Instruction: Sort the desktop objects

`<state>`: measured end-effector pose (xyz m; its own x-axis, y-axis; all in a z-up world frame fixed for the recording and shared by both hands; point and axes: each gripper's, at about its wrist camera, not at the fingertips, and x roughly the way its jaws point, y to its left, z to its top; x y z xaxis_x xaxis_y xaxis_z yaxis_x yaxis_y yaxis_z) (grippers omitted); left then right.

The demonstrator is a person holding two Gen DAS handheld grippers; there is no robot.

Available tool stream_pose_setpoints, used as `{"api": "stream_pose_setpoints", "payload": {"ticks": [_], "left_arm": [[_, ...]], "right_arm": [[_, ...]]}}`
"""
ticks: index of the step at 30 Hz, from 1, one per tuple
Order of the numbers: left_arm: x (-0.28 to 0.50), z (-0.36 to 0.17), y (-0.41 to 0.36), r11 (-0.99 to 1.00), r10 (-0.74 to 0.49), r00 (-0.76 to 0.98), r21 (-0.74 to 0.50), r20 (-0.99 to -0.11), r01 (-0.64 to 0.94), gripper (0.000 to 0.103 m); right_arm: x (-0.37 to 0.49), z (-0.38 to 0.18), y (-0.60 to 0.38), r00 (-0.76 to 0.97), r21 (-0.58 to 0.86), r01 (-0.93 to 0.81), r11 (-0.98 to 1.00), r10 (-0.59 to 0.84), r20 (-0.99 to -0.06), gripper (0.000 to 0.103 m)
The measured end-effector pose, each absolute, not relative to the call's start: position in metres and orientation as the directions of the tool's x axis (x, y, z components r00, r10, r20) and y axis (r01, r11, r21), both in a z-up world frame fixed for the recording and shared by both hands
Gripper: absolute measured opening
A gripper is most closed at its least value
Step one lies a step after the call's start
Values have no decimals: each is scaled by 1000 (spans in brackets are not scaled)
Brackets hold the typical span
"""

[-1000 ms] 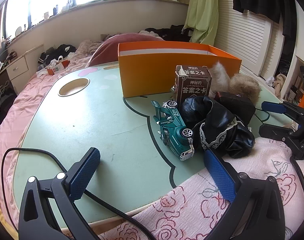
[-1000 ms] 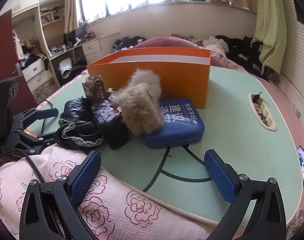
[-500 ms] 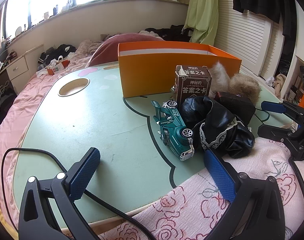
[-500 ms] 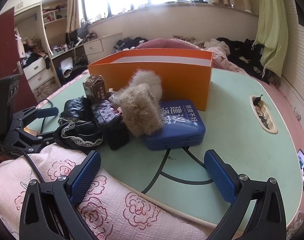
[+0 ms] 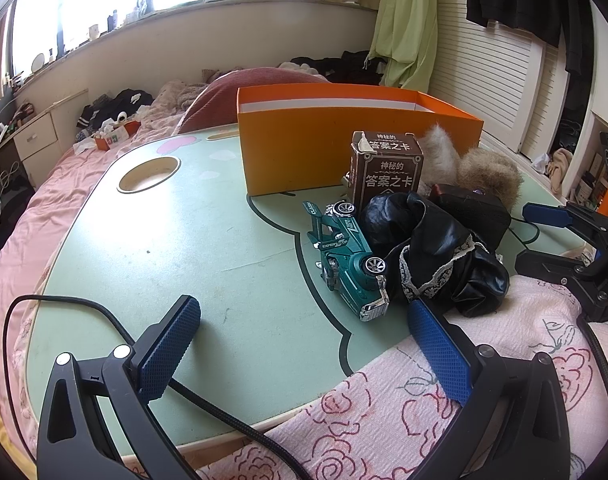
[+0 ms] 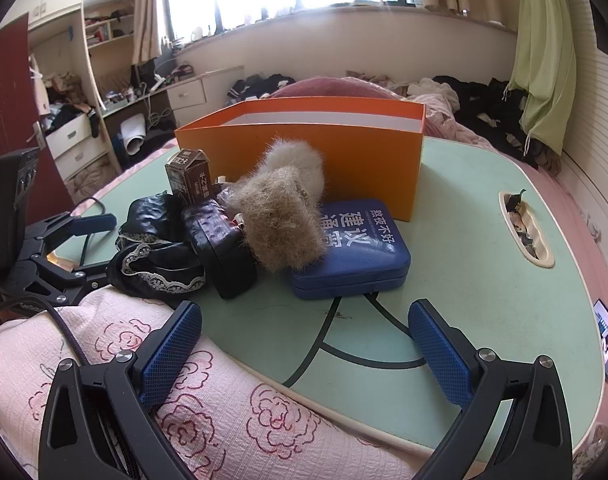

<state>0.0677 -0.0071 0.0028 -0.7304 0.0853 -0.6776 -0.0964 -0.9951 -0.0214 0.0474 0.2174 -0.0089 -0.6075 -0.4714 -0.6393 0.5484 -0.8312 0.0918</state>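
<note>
Orange box [image 6: 304, 148] contents hidden; blue case [image 6: 356, 248] partly under fur [image 6: 282, 222].

L gripper [image 5: 304, 344] & R gripper [image 6: 304, 344] both gaping, empty.

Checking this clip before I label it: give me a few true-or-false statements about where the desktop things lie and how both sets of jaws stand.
1. The green toy truck lies on its side beside the black lace-trimmed cloth. True.
2. The furry plush sits inside the orange box. False: it rests on the table in front of the box, partly on the blue case.
3. The left gripper grips the toy truck. False: its jaws stand wide apart, holding nothing.
4. The right gripper has open, empty jaws. True.
5. The brown card box stands upright near the orange box. True.
</note>
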Motion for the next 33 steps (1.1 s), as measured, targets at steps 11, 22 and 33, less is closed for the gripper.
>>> {"api": "stream_pose_setpoints", "payload": {"ticks": [11, 22, 33], "left_arm": [[75, 28, -16, -985, 172, -770, -125, -615, -120, 79], [58, 18, -16, -984, 174, -732, -141, -658, -107, 39], [41, 14, -18, -982, 186, -696, -159, -693, -104, 35]], "right_arm": [[48, -9, 217, -607, 94, 548, -832, -472, -639, 103], [48, -8, 218, -612, 95, 543, -834, -471, -635, 103], [45, 31, 218, -700, 80, 531, -844, -490, -519, 83]]}}
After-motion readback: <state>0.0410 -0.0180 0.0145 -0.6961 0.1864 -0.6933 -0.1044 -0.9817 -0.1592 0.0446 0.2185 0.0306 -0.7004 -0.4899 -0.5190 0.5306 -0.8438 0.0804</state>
